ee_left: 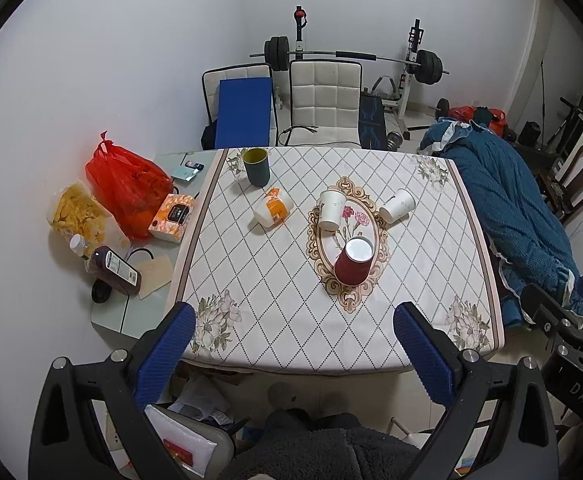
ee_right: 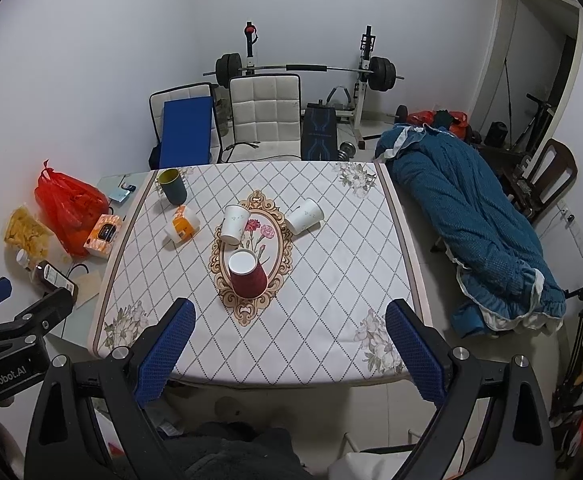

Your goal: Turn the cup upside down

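Observation:
A red paper cup [ee_left: 354,261] [ee_right: 247,274] stands upside down on the oval medallion of the tablecloth [ee_left: 275,280] [ee_right: 331,280]. A white paper cup [ee_left: 330,209] [ee_right: 234,224] stands upside down behind it. Another white cup [ee_left: 397,205] [ee_right: 305,216] lies on its side to the right. An orange-and-white cup [ee_left: 273,210] [ee_right: 182,225] lies on its side to the left. A dark green cup [ee_left: 256,166] [ee_right: 172,185] stands upright at the far left corner. My left gripper [ee_left: 294,322] and right gripper [ee_right: 290,316] are open and empty, held above the table's near edge.
A side surface at the left holds a red bag [ee_left: 127,186], a tissue box [ee_left: 172,218], a snack bag [ee_left: 76,212] and a dark bottle [ee_left: 117,270]. Two white chairs [ee_left: 323,104] and a barbell rack stand behind. A blue quilt [ee_left: 511,208] lies to the right.

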A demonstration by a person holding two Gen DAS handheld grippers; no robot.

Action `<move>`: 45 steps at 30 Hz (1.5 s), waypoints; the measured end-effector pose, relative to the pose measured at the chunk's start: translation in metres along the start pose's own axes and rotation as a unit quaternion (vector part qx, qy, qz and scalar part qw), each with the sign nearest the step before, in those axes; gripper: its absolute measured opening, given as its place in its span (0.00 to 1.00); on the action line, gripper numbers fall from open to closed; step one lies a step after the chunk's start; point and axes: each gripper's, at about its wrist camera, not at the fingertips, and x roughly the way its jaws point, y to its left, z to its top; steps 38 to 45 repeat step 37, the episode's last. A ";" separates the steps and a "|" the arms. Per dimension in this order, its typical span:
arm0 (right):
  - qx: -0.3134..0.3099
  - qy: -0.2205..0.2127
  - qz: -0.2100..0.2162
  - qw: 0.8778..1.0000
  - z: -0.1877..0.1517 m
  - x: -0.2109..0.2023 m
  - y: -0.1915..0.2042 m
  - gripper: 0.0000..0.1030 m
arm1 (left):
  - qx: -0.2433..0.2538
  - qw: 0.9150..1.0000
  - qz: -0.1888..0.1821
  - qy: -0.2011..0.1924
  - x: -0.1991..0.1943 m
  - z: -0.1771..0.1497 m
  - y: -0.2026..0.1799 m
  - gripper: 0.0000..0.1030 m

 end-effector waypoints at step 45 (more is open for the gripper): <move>-0.005 0.001 0.002 1.000 -0.004 0.002 -0.009 0.95 | 0.001 1.000 -0.004 0.003 -0.003 -0.002 -0.005 0.99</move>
